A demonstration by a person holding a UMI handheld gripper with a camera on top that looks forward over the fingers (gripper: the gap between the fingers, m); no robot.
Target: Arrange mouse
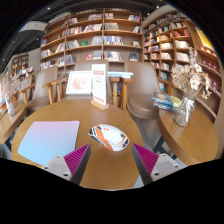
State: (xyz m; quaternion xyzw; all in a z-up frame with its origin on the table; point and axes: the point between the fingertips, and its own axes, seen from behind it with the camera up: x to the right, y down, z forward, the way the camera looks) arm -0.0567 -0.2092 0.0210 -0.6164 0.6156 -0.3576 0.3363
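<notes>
A white mouse with orange and black markings (109, 137) lies on the round wooden table (75, 170), just ahead of my fingers and between their lines. A light blue mouse mat (49, 141) lies on the table to the left of the mouse. My gripper (111, 160) is open and empty, its magenta pads (75, 158) wide apart, held back from the mouse with bare table between them.
A stand-up sign (99, 84) and an open laptop (79, 83) stand on a desk beyond the table. A chair (146, 92) is at the right behind the table. A vase with dried flowers (184, 98) and books (166, 101) stand at the right. Bookshelves (95, 40) line the back.
</notes>
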